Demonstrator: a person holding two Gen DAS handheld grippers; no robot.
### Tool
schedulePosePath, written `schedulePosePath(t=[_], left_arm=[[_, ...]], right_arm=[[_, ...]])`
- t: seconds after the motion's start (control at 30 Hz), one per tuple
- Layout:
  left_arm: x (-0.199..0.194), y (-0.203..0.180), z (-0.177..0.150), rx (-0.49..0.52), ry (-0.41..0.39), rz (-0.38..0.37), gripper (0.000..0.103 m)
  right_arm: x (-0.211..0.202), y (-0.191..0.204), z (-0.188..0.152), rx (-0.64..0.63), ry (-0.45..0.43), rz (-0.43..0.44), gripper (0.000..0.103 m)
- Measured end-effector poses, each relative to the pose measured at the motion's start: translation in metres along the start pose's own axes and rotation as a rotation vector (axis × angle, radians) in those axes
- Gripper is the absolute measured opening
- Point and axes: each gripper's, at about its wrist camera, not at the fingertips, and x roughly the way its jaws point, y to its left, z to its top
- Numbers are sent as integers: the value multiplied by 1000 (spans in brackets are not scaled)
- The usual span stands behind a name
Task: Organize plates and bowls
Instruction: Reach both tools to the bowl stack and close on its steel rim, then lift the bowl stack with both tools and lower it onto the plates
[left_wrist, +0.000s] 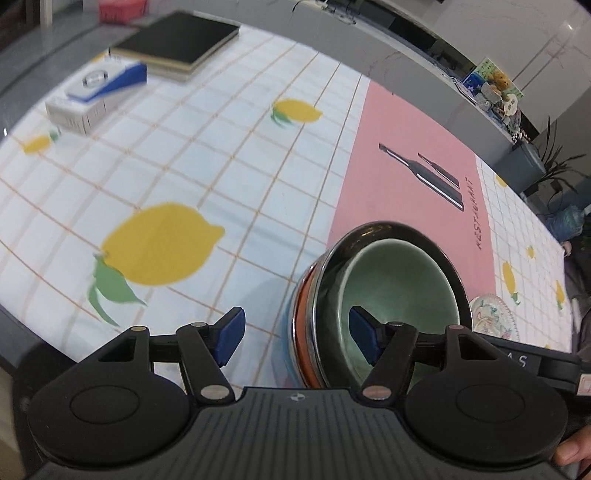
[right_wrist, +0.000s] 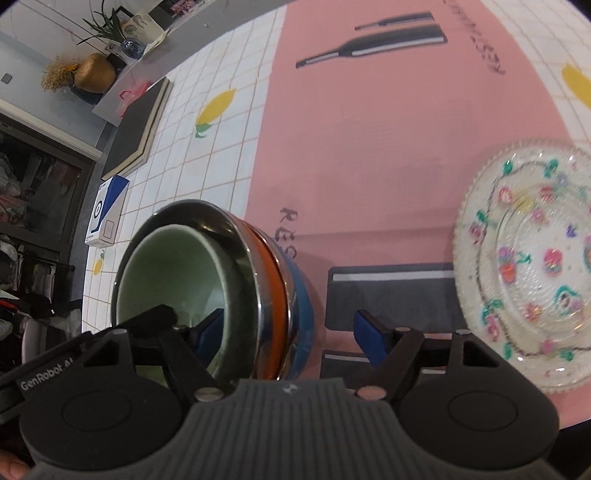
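A stack of nested bowls (left_wrist: 391, 295) stands on the table: a green bowl (left_wrist: 402, 295) innermost, inside a steel bowl (left_wrist: 369, 236), then an orange and a blue one. My left gripper (left_wrist: 297, 334) is open and straddles the stack's left wall, with its right pad inside the green bowl. In the right wrist view the stack (right_wrist: 207, 288) is at lower left. My right gripper (right_wrist: 290, 334) is open and straddles its right wall, with its left pad inside the green bowl (right_wrist: 173, 273). A patterned glass plate (right_wrist: 528, 258) lies to the right on the pink mat.
A pink placemat (right_wrist: 388, 147) lies on the lemon-print tablecloth (left_wrist: 184, 166). A black book (left_wrist: 181, 40) and a blue and white box (left_wrist: 96, 92) sit at the table's far side. A grey counter with clutter (left_wrist: 491, 88) runs behind.
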Motion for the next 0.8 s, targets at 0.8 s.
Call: schedulePosePath(t=[0.8], left_arm=[[19,9,0,-125,61,-112,57]], right_arm=[[9,-16,0,148,16,154,53]])
